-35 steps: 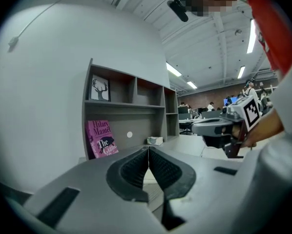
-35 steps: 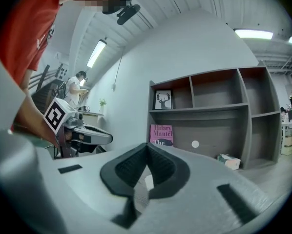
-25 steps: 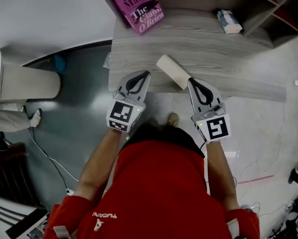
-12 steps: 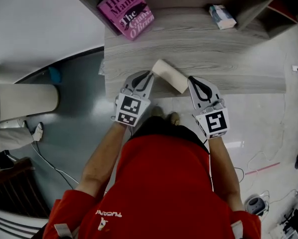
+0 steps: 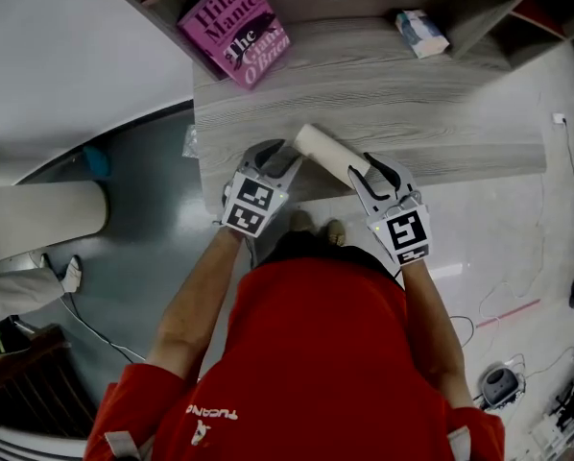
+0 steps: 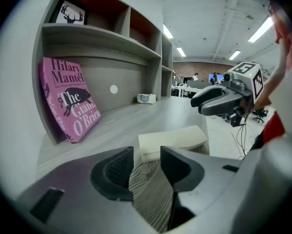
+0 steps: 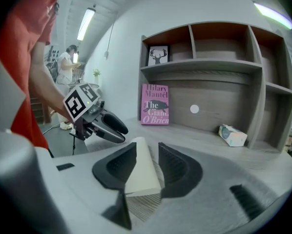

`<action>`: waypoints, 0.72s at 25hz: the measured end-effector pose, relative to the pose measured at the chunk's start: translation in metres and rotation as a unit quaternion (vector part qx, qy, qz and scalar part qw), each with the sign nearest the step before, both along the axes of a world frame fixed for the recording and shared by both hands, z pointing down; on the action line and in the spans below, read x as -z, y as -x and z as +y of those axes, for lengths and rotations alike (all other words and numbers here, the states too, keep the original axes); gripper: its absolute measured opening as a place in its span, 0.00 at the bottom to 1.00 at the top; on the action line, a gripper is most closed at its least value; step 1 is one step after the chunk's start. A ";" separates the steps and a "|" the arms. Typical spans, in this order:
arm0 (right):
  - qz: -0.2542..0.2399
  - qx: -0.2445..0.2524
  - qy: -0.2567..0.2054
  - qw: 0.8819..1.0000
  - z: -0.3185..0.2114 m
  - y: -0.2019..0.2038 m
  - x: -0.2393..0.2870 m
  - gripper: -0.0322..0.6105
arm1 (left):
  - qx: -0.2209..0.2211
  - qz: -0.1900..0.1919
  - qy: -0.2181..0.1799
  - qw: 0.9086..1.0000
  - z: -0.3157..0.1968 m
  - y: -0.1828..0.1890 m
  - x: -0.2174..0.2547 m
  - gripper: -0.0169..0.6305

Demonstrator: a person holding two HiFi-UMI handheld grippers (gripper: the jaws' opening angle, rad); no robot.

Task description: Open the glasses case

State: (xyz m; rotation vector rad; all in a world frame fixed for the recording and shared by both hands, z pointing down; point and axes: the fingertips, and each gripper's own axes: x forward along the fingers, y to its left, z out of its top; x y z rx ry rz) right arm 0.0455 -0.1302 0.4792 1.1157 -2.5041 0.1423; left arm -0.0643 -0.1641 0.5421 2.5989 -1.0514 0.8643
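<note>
Both have sunk toward the desk, jaws just opening: left claw released beside the central glasses case, right claw loosely straddling its end.

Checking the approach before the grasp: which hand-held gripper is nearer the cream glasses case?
Right. The right hand-held gripper has one end of the glasses case between its jaws; the left hand-held gripper sits just short of the other end. Both pairs of jaws have just been opening.

**Both arms.** My forearms reach forward and tilt down at the near edge of the worktop.

**Left gripper.** Its fingers have just been opening, with nothing between them.

**Right gripper.** Its fingers have just been opening, with the end of the glasses case between them, unpressed.
</note>
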 end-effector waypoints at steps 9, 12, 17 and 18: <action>0.046 0.022 0.068 0.996 0.006 0.005 -0.046 0.53 | -0.054 -0.012 0.060 0.997 -0.001 -0.007 -0.027 0.30; 0.063 0.033 0.085 0.994 0.010 0.007 -0.059 0.57 | -0.066 -0.023 0.071 0.995 0.000 -0.009 -0.030 0.30; 0.084 0.040 0.103 0.990 0.012 0.007 -0.075 0.59 | -0.079 -0.057 0.084 0.992 0.000 -0.010 -0.038 0.30; 0.090 0.041 0.106 0.989 0.013 0.007 -0.078 0.59 | -0.079 -0.061 0.088 0.991 0.000 -0.010 -0.039 0.30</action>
